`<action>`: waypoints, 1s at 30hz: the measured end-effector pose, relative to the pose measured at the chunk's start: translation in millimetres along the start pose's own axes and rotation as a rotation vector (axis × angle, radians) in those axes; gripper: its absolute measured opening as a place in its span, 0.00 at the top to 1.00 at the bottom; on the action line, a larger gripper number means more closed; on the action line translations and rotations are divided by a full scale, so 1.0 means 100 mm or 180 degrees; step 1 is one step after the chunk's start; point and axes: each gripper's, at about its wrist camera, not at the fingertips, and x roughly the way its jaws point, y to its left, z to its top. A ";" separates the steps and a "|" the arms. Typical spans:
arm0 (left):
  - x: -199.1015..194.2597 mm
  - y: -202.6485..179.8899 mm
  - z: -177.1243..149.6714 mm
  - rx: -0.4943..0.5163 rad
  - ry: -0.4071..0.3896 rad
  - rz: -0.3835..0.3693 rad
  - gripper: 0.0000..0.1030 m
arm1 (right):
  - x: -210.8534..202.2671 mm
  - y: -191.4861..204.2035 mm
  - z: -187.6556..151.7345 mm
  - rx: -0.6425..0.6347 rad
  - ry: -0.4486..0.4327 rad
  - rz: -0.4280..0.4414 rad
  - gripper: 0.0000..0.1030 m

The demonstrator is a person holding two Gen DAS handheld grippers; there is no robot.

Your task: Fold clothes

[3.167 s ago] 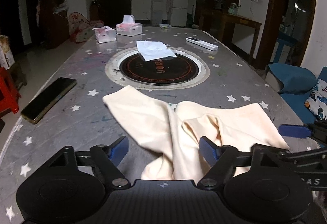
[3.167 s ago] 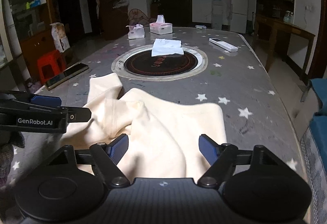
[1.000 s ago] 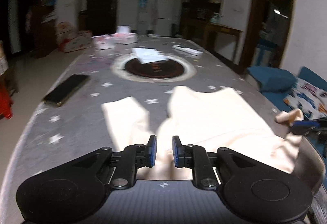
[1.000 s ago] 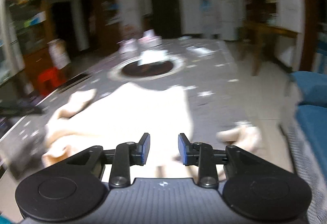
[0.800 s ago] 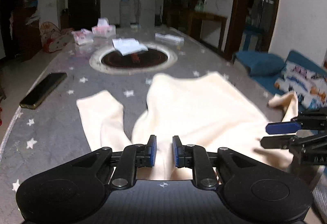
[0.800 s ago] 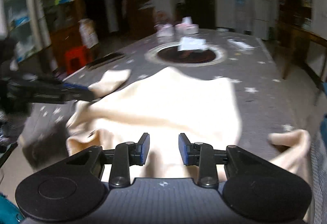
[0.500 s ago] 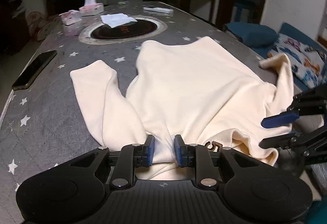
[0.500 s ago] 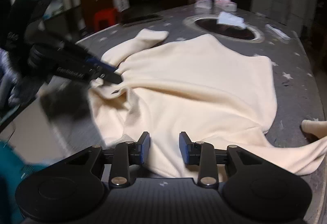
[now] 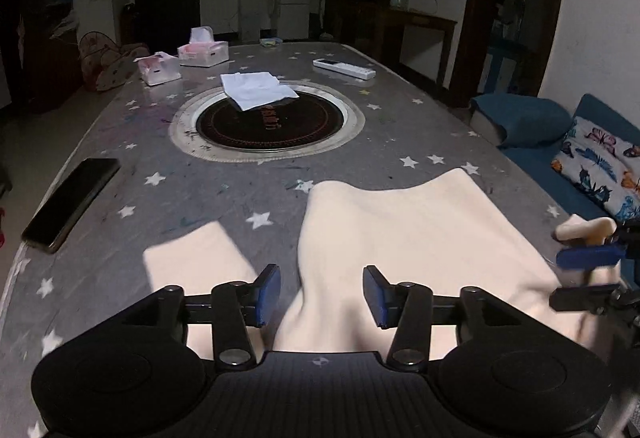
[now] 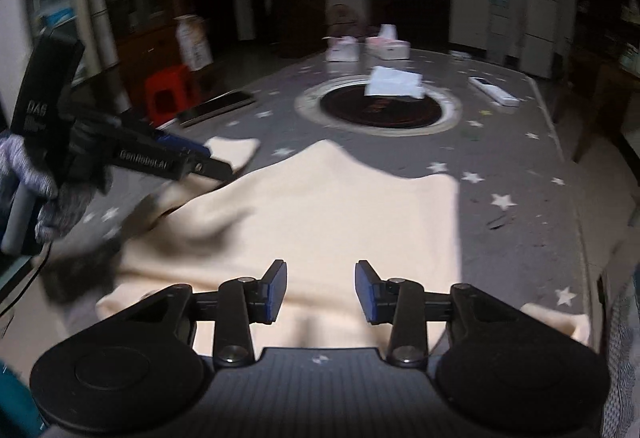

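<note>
A cream long-sleeved top [image 9: 420, 230] lies spread flat at the near end of the grey star-patterned table [image 9: 224, 190]. One sleeve [image 9: 192, 258] lies out to the left, the other sleeve end [image 9: 584, 228] hangs at the right edge. My left gripper [image 9: 320, 296] is open just above the top's near edge, with cloth between the parted fingers but not gripped. My right gripper [image 10: 320, 290] is open over the same near edge [image 10: 320, 222]. The right gripper shows in the left wrist view [image 9: 588, 274], and the left gripper in the right wrist view [image 10: 200, 162].
A black phone [image 9: 70, 198] lies near the table's left edge. A round inset hotplate [image 9: 268, 118] with a folded white cloth [image 9: 256, 90] sits mid-table. Two tissue boxes [image 9: 202, 52] and a white remote [image 9: 344, 68] lie beyond. A blue sofa [image 9: 560, 158] stands to the right, a red stool [image 10: 166, 94] to the left.
Both grippers were shut on the top's near edge while pulling it flat. Both have now opened and let go. The top lies spread on the table.
</note>
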 end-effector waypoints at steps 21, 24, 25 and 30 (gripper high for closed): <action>0.36 -0.28 0.11 0.0189 -0.0133 -0.0556 0.94 | 0.88 -1.05 0.42 0.0727 0.0055 -0.0464 0.56; 0.26 -0.49 -0.02 0.0497 -0.0139 -0.0892 0.94 | 0.87 -1.12 0.43 0.0812 0.0022 -0.0525 0.56; 0.23 -0.55 -0.07 0.0578 -0.0115 -0.1005 0.92 | 0.86 -1.15 0.43 0.0844 0.0013 -0.0543 0.56; 0.13 -0.66 -0.15 0.0747 -0.0161 -0.1158 0.90 | 0.83 -1.24 0.42 0.0914 -0.0013 -0.0649 0.56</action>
